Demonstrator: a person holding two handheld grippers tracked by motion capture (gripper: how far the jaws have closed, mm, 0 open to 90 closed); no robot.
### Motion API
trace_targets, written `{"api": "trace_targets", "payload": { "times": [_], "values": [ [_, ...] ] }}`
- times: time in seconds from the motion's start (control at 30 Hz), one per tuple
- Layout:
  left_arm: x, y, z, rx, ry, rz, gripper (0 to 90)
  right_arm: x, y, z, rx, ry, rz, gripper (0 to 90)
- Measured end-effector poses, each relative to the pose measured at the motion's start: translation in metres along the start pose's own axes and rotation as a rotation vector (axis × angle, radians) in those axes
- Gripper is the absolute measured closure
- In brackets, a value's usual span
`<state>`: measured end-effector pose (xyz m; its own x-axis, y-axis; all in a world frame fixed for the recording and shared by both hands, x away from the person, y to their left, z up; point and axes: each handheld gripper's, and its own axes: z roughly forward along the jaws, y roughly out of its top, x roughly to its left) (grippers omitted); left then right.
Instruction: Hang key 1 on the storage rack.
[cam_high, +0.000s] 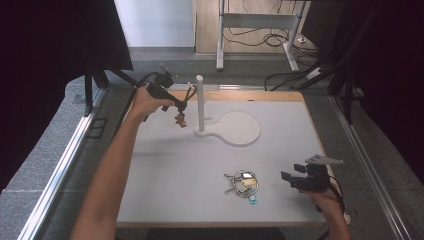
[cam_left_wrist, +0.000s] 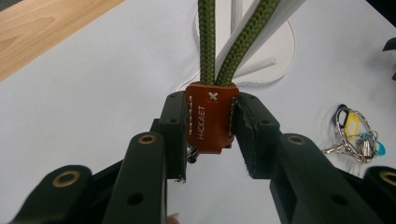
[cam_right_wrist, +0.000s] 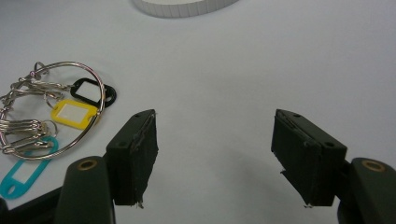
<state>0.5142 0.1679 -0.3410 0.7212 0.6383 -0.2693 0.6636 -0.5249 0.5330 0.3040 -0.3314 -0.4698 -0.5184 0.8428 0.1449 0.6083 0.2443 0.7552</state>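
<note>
Near the far left of the white table (cam_high: 165, 170), the left tool (cam_high: 181, 104) is held up beside a white upright post (cam_high: 200, 102) that rises from a flat white base (cam_high: 240, 129). From above, something small and brown dangles under its tip, too small to make out there. That tool's own camera settles it: the jaws are pinching a brown leather tab (cam_left_wrist: 210, 116), stitched in white and stamped with lettering, and two strands of green braided cord (cam_left_wrist: 208, 42) run up out of the tab toward the post. Close to the person's edge of the table lies a bunch of keys (cam_high: 242, 184) on a large metal ring. The high view gives it as a tangle with a yellowish patch; the right gripper view picks out a yellow tag (cam_right_wrist: 74, 113), a black tag (cam_right_wrist: 93, 92) and a teal tag (cam_right_wrist: 23, 177) on the ring. At the right edge, the right tool (cam_high: 286, 177) hovers low with its jaws spread wide and nothing between them, the keys just off to one side.
</note>
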Motion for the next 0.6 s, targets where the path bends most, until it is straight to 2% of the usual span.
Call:
{"api": "trace_targets", "payload": {
  "times": [0.4, 0.6],
  "values": [
    [-0.003, 0.000, 0.012, -0.015, 0.015, 0.008, 64.5, 0.000, 0.000, 0.000, -0.001, -0.002, -0.003, 31.3],
    [-0.007, -0.004, 0.006, -0.029, 0.039, 0.019, 61.1, 0.000, 0.000, -0.001, 0.000, -0.004, -0.003, 31.1]
  ]
}}
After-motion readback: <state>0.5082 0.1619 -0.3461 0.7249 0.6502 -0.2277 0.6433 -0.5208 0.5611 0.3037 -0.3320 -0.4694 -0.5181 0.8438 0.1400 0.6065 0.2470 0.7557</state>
